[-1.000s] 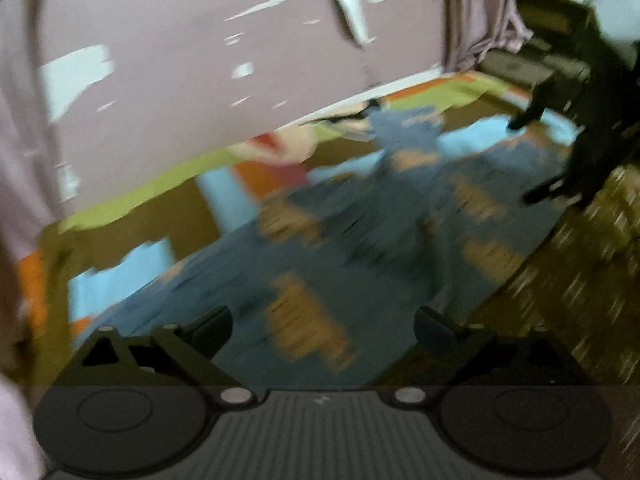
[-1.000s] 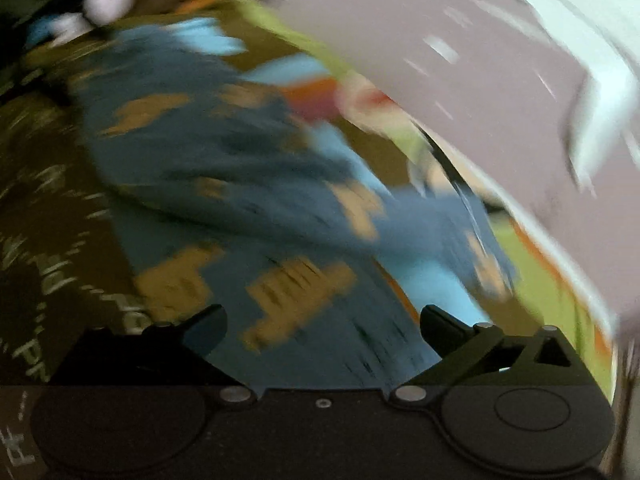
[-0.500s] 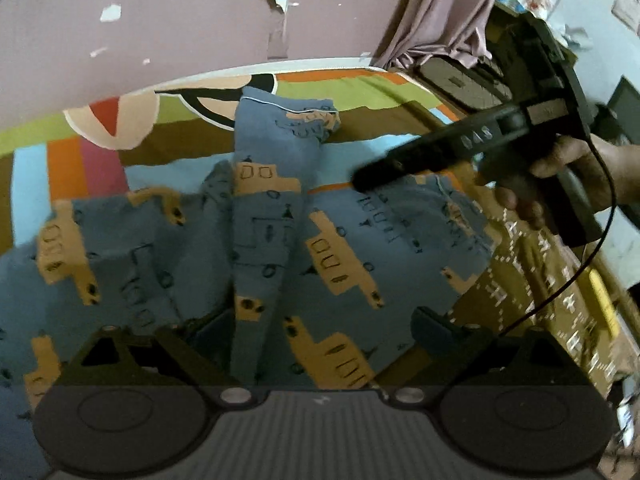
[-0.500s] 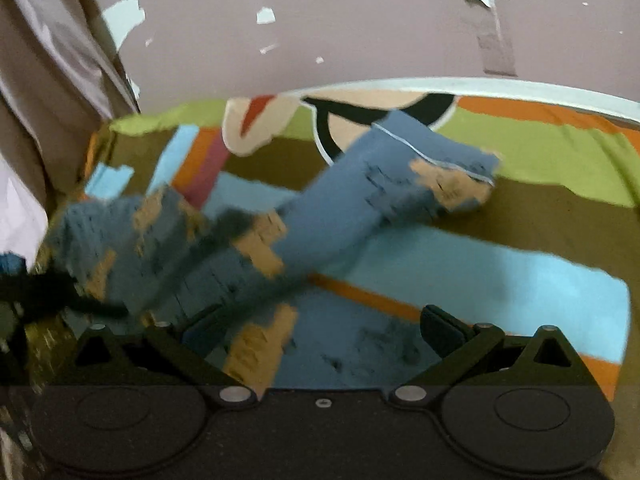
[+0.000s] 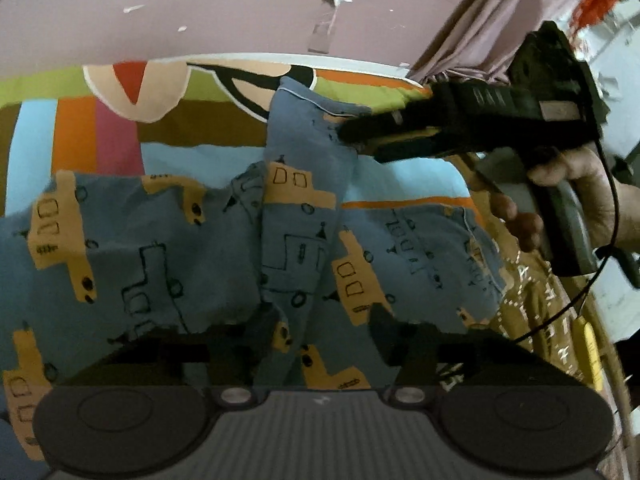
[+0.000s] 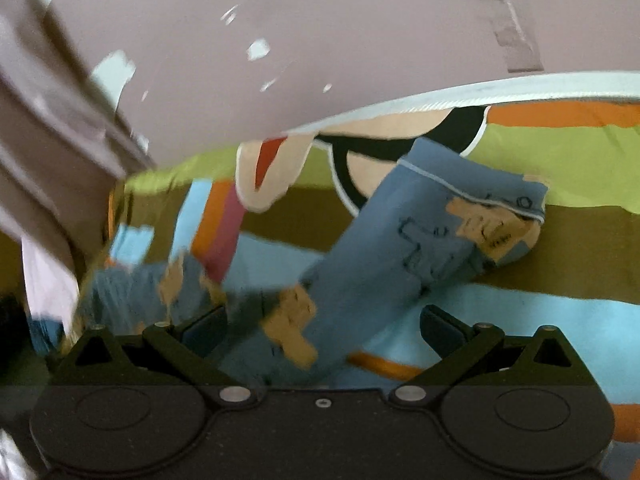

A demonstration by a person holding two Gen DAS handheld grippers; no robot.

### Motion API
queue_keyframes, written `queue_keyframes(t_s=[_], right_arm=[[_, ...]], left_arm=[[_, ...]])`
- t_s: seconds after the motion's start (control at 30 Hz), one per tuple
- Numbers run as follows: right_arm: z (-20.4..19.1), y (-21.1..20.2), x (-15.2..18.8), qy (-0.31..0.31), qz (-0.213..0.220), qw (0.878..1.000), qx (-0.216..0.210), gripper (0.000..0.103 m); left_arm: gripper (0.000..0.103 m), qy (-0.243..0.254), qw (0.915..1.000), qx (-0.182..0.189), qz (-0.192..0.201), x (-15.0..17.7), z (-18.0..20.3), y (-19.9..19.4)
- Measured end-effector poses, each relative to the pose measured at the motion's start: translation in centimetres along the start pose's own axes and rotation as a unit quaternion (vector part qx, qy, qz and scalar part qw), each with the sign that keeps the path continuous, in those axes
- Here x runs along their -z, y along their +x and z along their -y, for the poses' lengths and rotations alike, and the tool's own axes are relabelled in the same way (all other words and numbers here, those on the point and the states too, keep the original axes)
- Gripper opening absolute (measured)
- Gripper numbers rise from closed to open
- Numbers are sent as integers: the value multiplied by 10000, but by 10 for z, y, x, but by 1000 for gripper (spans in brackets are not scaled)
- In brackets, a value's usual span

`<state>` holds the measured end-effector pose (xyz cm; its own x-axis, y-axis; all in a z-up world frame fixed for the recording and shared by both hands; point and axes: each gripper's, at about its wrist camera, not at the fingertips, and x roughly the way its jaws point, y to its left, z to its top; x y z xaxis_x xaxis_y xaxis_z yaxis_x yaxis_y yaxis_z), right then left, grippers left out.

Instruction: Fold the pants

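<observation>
Both tongs are spread wide with nothing between their fingers. My left tongs (image 5: 316, 332) hover low over the blue pants (image 5: 168, 248), whose print of yellow trucks fills the space ahead of and to both sides of those fingers. One leg runs straight ahead of the left tongs, lying over the rest of the crumpled cloth, its cuff at the far end. My right tongs (image 5: 352, 136) reach in from the right, held in my right hand (image 5: 576, 196), with the tips at that cuff's right edge; whether they touch it I cannot tell. From the right wrist view, the right tongs (image 6: 320, 324) sit just short of the same leg (image 6: 404, 252), which slants away ahead and to the right, its piped cuff (image 6: 480, 188) lying folded over on itself. The pants lie on a bed covered by a colourful striped sheet (image 5: 100, 132). Beyond the sheet rises a mauve wall (image 6: 320, 40) with peeling paint, and a curtain (image 5: 484, 28) hangs at the far right of the left tongs.
</observation>
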<state>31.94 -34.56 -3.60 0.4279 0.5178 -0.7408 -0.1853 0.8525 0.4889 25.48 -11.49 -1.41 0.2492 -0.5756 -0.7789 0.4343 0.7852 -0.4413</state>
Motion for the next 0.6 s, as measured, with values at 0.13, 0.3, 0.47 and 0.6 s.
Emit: queue_keyframes(t_s=[0.13, 0.3, 0.47, 0.6], right_arm=[[-2, 22, -23, 432, -27, 9987, 272, 95], [-8, 41, -39, 553, 31, 9973, 486, 82], [-11, 49, -38, 444, -42, 9975, 555, 76], [-10, 55, -36, 409, -143, 9963, 739, 65]], left_arm=[[29, -241, 9997, 3, -22, -1, -6, 4], [31, -398, 9989, -245, -70, 0, -10, 6], [42, -179, 9992, -344, -66, 3, -13, 5], [37, -148, 9993, -315, -120, 4, -15, 6]])
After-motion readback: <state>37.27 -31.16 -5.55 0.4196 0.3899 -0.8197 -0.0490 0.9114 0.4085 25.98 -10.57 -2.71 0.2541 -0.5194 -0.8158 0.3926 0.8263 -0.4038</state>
